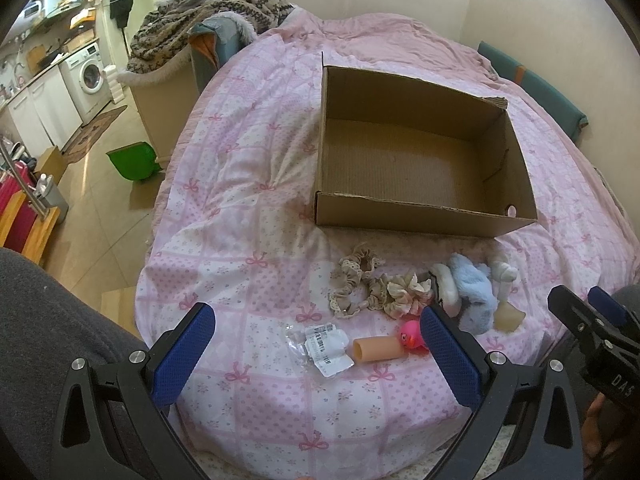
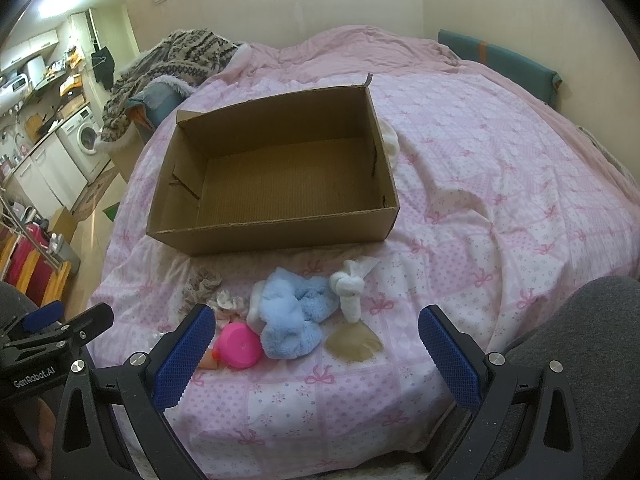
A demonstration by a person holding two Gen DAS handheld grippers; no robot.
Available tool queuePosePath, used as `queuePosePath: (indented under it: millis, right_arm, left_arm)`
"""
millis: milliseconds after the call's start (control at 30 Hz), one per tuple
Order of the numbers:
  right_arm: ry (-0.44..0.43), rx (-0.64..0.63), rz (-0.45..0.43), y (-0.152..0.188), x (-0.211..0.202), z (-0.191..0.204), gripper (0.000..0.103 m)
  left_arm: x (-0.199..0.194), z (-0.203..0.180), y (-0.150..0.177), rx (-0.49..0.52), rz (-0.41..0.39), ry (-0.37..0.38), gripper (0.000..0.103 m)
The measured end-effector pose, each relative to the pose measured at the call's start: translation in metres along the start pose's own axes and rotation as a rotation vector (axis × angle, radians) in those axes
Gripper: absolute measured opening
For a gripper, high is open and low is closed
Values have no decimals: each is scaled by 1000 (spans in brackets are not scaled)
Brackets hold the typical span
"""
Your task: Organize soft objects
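Observation:
An empty cardboard box [image 1: 416, 216] [image 2: 272, 236] sits on the pink bed. In front of it lie beige scrunchies [image 1: 360, 280], a blue fluffy cloth [image 1: 476, 296] [image 2: 292, 316], a knotted white cloth [image 2: 352, 288], a tan pad [image 2: 354, 344], a pink rubber duck [image 1: 412, 334] [image 2: 238, 344], a beige tube [image 1: 376, 350] and a clear packet [image 1: 324, 346]. My left gripper [image 1: 316, 356] is open above the packet and tube. My right gripper [image 2: 314, 356] is open, near the blue cloth and tan pad.
The pink quilt [image 1: 248, 208] covers the bed. A patterned blanket pile [image 1: 208, 12] lies at the far left corner. A teal cushion [image 2: 500, 56] is at the headboard. A green bin [image 1: 132, 160] and washing machine [image 1: 90, 76] stand left of the bed.

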State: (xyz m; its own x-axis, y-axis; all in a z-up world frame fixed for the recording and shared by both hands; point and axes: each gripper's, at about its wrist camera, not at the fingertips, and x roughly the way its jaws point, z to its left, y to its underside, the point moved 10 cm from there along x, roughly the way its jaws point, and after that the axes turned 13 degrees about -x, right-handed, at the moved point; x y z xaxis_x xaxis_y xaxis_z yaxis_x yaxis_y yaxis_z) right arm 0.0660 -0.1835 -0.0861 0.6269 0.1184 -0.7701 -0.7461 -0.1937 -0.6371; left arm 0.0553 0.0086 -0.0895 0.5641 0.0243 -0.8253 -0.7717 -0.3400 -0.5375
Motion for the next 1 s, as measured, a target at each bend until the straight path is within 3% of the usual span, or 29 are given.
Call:
queuePosePath:
  millis: [767, 1000]
  right_arm:
    - [-8, 1, 26, 1, 2, 1, 103]
    - [-75, 52, 63, -8, 1, -7, 103]
  left_arm:
    - [6, -3, 2, 0, 31, -18, 102]
    - [17, 14, -13, -49, 121, -75, 102]
